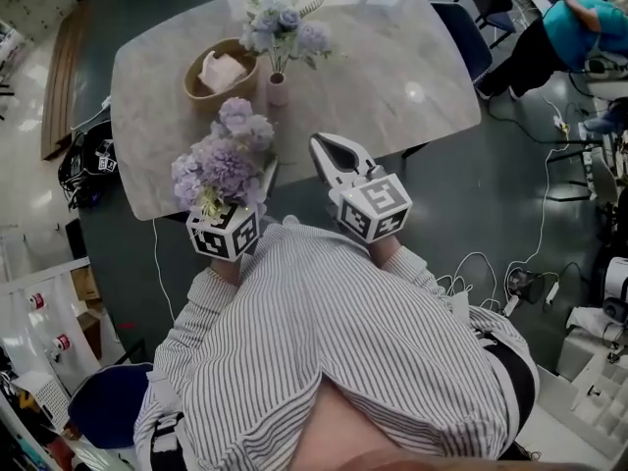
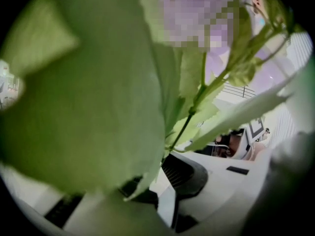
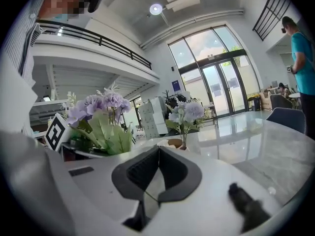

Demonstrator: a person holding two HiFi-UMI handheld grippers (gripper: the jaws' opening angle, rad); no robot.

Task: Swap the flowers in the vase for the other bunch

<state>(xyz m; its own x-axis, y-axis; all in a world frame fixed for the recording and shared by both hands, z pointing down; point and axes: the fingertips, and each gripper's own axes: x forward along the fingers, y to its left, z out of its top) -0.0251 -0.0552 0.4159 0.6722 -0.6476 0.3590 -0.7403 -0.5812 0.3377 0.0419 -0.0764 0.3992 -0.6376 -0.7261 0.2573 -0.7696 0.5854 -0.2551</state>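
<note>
The pale marble counter point(image 1: 392, 57) fills the upper middle of the head view, and the person holding the tools stands at its near edge in a striped shirt point(image 1: 324, 341).

The purple bunch point(image 1: 224, 160) stands upright over the near left edge of the counter, held from below by the left gripper point(image 2: 162, 173). In the left gripper view the green leaves point(image 2: 88, 107) and a thin stem point(image 2: 184, 127) crowd right against the camera. The stems run down into the jaws, which are closed in on them with no open gap showing.

The right gripper point(image 1: 329, 150) is just beside the bunch, to its right, pointing out over the counter edge. Its two dark pads point(image 3: 140, 173) are pressed together and there is nothing between them.

Further back on the counter is a round wooden bowl point(image 1: 201, 84) with a pale cloth point(image 1: 224, 70) in it. Touching or just beside the bowl's right side stands the small pink vase point(image 1: 278, 90). It is upright and holds the other flowers point(image 1: 280, 27), pale blue and lilac, well apart from both grippers.
</note>
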